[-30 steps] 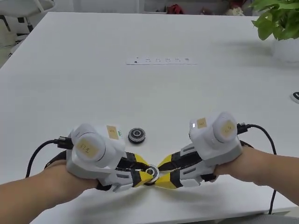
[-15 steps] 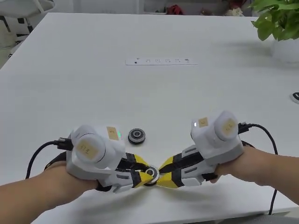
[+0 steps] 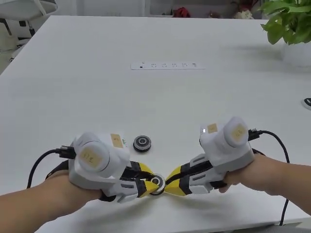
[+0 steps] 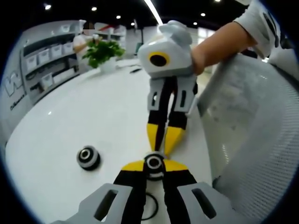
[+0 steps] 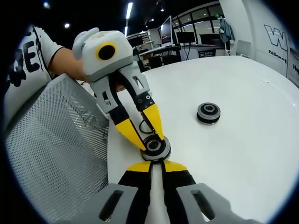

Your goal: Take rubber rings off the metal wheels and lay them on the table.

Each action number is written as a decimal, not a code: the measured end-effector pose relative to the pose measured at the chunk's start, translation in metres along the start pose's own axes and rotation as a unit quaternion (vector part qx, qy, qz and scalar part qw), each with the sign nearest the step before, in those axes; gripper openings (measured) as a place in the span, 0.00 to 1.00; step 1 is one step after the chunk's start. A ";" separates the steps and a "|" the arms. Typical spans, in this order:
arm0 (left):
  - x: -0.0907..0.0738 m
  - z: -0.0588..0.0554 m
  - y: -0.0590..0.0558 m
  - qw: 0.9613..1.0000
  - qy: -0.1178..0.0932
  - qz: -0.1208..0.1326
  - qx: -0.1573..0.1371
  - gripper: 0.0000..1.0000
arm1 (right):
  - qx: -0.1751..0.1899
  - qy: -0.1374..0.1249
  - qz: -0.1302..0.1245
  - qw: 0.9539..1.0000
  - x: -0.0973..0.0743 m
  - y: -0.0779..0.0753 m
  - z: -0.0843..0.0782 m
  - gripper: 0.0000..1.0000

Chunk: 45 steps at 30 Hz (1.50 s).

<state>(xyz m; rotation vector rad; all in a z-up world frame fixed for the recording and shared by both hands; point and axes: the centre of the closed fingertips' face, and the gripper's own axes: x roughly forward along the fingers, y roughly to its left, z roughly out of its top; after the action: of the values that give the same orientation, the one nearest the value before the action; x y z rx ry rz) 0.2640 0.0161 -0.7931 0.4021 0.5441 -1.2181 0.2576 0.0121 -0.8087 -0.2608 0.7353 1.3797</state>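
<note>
A small metal wheel point(image 3: 156, 183) with a black rubber rim hangs just above the table's front edge. My left gripper point(image 3: 149, 184) is shut on it, and the wheel point(image 4: 154, 162) sits between its yellow tips. My right gripper point(image 3: 167, 185) comes from the other side, jaws closed, and pinches the rubber ring at the near rim of the wheel point(image 5: 155, 147). A second wheel point(image 3: 142, 142) lies flat on the table behind the left gripper. A loose black rubber ring point(image 4: 150, 206) lies on the table beneath the left jaws.
A white power strip point(image 3: 167, 64) lies mid-table, and a potted plant point(image 3: 289, 22) stands at the far right corner. A grey mesh chair back point(image 5: 51, 154) sits close behind the front edge. Cables trail from both grippers.
Both grippers stay joined at the wheel. They have dropped slightly toward the front edge, and the right gripper has tilted a little. The second wheel has not moved.
</note>
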 end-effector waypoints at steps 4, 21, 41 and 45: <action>0.000 0.000 0.000 1.000 0.000 0.001 0.000 0.13 | 0.011 -0.003 0.001 1.000 -0.001 0.000 0.000 0.02; 0.000 -0.001 -0.001 1.000 -0.001 0.000 0.003 0.13 | 0.040 -0.006 0.003 0.999 0.000 -0.004 -0.002 0.00; 0.000 0.000 -0.001 1.000 -0.002 -0.001 0.004 0.13 | -0.052 -0.017 0.001 0.998 0.011 0.006 0.008 0.26; 0.000 0.000 -0.001 1.000 -0.002 -0.001 0.004 0.13 | -0.045 -0.015 -0.003 0.999 0.009 0.002 0.007 0.24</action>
<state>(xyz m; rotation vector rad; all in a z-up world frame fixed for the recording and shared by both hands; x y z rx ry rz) 0.2632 0.0162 -0.7934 0.4055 0.5357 -1.2231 0.2584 0.0240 -0.8084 -0.3133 0.6482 1.4095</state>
